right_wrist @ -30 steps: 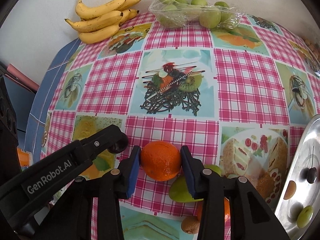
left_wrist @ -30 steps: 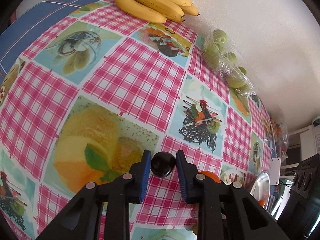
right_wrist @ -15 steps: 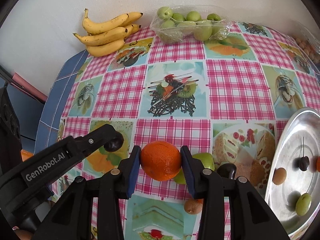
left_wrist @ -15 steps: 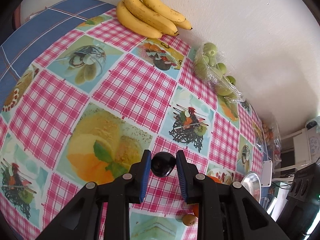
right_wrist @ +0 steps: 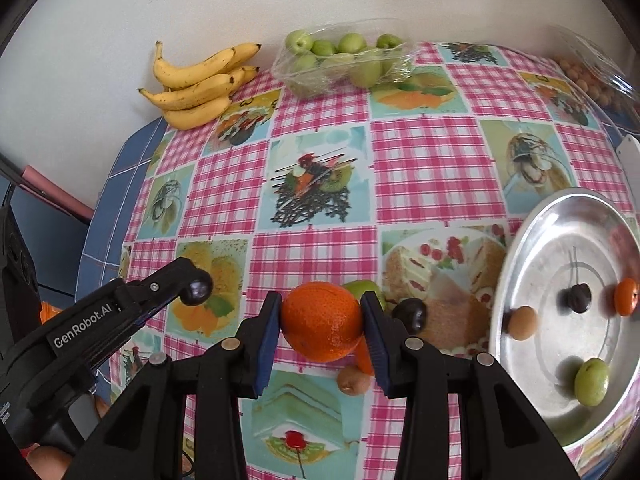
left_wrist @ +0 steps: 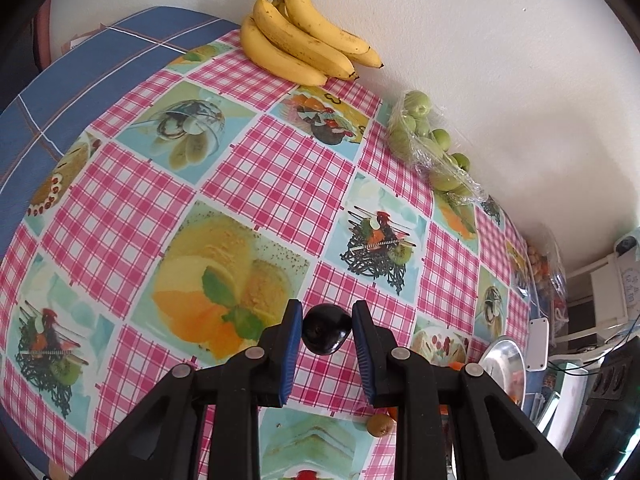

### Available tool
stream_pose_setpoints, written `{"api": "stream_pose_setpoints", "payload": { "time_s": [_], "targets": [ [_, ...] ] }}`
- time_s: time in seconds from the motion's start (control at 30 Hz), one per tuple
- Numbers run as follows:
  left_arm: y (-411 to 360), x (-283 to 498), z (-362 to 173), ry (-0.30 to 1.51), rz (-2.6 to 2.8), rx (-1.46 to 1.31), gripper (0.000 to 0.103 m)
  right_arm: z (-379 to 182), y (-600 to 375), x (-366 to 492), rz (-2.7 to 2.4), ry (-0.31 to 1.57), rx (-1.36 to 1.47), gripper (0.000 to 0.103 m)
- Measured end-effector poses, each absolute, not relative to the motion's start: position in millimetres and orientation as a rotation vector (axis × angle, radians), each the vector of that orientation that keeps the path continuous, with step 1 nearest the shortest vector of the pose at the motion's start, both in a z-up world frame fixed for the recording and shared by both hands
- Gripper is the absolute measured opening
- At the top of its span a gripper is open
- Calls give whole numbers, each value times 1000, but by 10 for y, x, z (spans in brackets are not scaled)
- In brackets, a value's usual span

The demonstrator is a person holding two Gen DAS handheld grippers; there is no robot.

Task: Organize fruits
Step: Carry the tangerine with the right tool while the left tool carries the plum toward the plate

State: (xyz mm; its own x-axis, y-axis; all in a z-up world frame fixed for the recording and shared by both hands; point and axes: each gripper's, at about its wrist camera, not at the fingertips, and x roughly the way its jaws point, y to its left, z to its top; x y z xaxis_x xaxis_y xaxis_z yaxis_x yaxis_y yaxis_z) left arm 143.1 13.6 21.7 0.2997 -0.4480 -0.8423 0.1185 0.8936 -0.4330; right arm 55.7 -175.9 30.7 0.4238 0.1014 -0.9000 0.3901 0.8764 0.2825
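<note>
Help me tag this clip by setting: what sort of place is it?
Probably a home kitchen or dining corner: a table against a white wall under a checked food-print tablecloth, loose bananas, packaged green fruit, and a steel plate holding a few fruits.

The worktop (right_wrist: 420,152) carries a pink checked oilcloth printed with dessert panels, laid over a blue plaid cloth (left_wrist: 52,92) exposed at 9 o'clock. A plain white wall (left_wrist: 500,60) backs it at 12 o'clock, evenly daylit. White shelving (left_wrist: 608,292) stands at 3 o'clock.
</note>
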Motion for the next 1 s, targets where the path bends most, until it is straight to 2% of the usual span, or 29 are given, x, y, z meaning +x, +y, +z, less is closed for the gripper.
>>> {"api": "stream_pose_setpoints", "payload": {
  "time_s": [0.33, 1.0],
  "targets": [
    [-48, 1349, 221, 1215, -379, -280, 27, 341, -2236, 312, -288, 1118, 557, 42],
    [-977, 847, 322, 1211, -547, -123, 27, 344, -3115, -268, -474, 1093, 698, 42]
  ]
}}
